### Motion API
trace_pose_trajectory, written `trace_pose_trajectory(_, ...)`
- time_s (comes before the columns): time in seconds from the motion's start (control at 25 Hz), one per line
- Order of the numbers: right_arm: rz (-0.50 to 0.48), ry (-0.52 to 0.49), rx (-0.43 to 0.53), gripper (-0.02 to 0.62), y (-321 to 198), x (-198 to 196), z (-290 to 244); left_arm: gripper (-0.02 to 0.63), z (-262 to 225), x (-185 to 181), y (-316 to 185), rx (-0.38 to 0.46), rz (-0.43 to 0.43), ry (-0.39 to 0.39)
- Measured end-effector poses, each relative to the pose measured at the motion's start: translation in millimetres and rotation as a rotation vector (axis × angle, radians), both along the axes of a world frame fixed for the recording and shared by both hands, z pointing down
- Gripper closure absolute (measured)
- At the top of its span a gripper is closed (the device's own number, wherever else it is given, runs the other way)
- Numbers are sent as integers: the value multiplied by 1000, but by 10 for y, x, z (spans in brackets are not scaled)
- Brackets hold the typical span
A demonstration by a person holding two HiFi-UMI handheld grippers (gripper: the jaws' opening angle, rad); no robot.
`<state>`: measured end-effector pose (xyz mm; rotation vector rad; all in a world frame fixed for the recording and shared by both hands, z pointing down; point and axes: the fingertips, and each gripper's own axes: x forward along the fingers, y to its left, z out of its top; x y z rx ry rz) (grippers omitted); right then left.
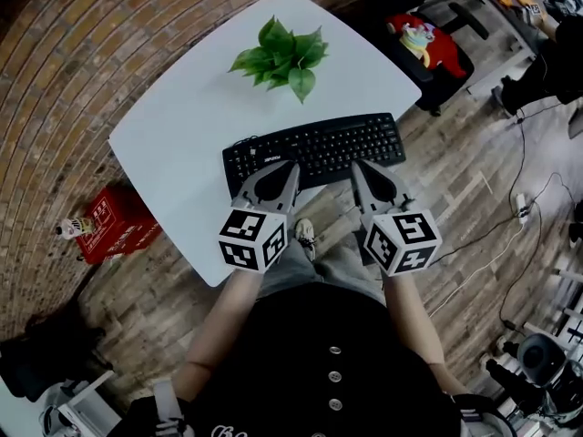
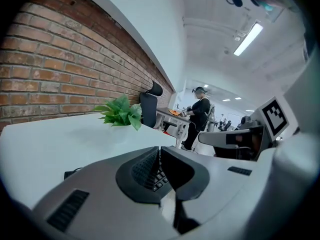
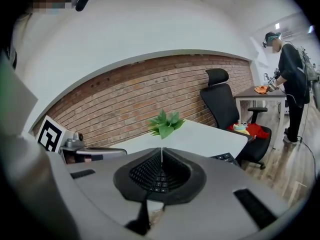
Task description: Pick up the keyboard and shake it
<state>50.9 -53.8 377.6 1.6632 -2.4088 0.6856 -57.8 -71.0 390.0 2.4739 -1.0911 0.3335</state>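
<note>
A black keyboard lies flat on the white table, close to its near edge. My left gripper is shut with nothing in it, its tips just over the keyboard's front edge, left of centre. My right gripper is also shut and holds nothing, its tips at the front edge, right of centre. In the left gripper view the keys show through the gap under the closed jaws. In the right gripper view the keyboard peeks out at the right, beyond the jaws.
A potted green plant stands on the table behind the keyboard. A black office chair with a red toy sits past the table's far right corner. A red crate rests on the floor at the left. A person stands at a far desk.
</note>
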Motion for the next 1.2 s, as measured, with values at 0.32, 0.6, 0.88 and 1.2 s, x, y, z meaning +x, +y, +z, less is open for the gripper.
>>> trace_pose_trajectory(0.32, 73, -75, -67, 565, -37, 201, 170, 583, 151, 120, -88, -51, 50, 15)
trace_pose_trajectory(0.6, 86, -112, -116, 523, -28, 315, 282, 583, 239, 186, -53, -83, 21, 11)
trace_pose_trajectory(0.88, 50, -145, -146, 502, -60, 361, 410, 583, 324, 251, -22, -117, -13, 11)
trace_pose_trajectory(1.2, 36, -181, -243, 420, -24, 449, 742, 583, 515, 239, 70, -161, -39, -9)
